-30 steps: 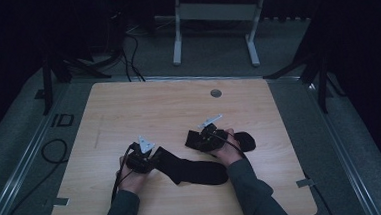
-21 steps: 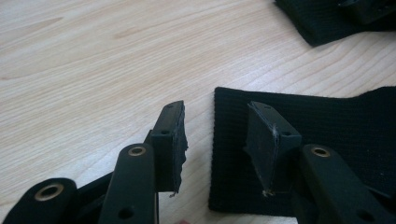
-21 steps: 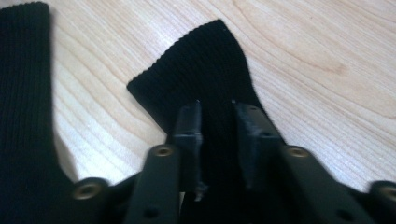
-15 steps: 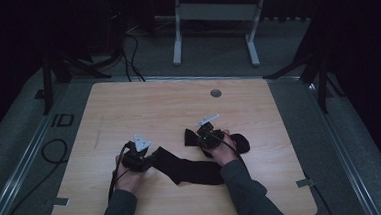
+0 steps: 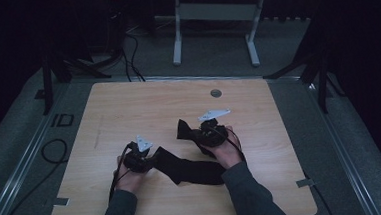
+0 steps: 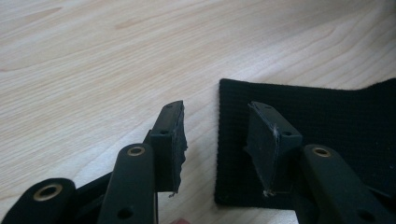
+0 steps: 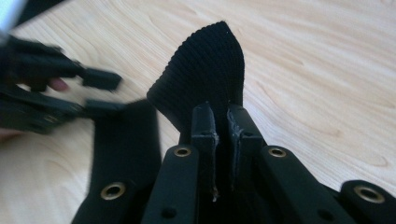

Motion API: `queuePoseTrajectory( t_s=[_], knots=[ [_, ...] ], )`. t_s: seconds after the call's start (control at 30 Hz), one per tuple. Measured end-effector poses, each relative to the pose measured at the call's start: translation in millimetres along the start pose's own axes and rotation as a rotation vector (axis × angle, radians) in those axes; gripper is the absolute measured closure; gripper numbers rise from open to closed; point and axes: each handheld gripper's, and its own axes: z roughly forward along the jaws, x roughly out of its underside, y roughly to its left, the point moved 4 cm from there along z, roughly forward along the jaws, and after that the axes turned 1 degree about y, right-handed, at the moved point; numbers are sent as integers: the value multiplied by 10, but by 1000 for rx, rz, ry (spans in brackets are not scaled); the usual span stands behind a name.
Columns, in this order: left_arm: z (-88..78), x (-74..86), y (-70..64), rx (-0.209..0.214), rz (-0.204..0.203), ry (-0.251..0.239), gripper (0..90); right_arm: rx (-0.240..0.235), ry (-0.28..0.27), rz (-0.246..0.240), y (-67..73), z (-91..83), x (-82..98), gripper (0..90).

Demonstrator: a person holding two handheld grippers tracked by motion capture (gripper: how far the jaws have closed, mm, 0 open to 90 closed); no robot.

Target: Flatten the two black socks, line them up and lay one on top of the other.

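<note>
1. High view: a long black knitted cloth (image 5: 189,168) lies across the near middle of the wooden tabletop (image 5: 128,111), stretched between the person's two hands.
2. The right hand-held gripper (image 5: 192,134) has one end of the cloth pinched and raised off the wood, so that end stands up as a dark flap. In the right gripper view the two jaws sit almost together with the ribbed fabric (image 7: 205,79) clamped between the pads, the free corner curling up above them. These jaws have just been closing, and the cloth is between them.
3. The left hand-held gripper (image 5: 154,160) rests low at the cloth's other end. In the left gripper view its jaws stand well apart: one pad is over the cloth's edge (image 6: 327,107), the other over bare wood beside it, and neither presses on the fabric. So that end is lined up but not taken.
4. Judged from this, the work looks like folding or lifting the cloth, and it is at an early stage: one end is gripped, the other is only straddled.
5. What is left, as far as can be told: closing the left jaws on their end, then carrying the cloth over or up. Most of the cloth lies flat and unfolded on the tabletop.
</note>
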Motion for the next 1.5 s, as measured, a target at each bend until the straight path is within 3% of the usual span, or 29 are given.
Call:
queuePoseTrajectory(
  t_s=[0.37, 0.5, 0.67, 0.77, 0.93, 1.03, 1.17, 1.27, 1.37, 1.5],
  knots=[
    [3, 18, -64, 30, 2, 26, 748, -35, -91, -16, 244, -282, -191, 824],
    [3, 20, -67, 27, 3, 30, 757, -45, -131, -23, 354, -399, -273, 824],
    [-6, 30, -80, 23, -10, 35, 758, -58, -131, -25, 461, -435, -274, 825],
    [-23, 48, -100, 10, -29, 34, 761, -69, -91, 6, 517, -329, -150, 825],
    [-58, 94, -132, 33, -88, 32, 764, -109, -14, 83, 546, -38, 91, 825],
    [-82, 114, -165, 37, -93, 38, 765, -98, 25, 107, 559, 121, 197, 826],
    [-109, 122, -162, 72, -121, 32, 766, -96, 49, 134, 592, 276, 305, 825],
    [-194, 104, -157, 107, -120, 2, 766, -99, 64, 149, 608, 363, 357, 825],
    [-277, 87, -161, 113, -105, -14, 764, -103, 74, 161, 625, 433, 385, 825],
    [-385, 91, -104, 107, -132, -31, 753, -112, 86, 165, 660, 488, 398, 825]
  ],
)
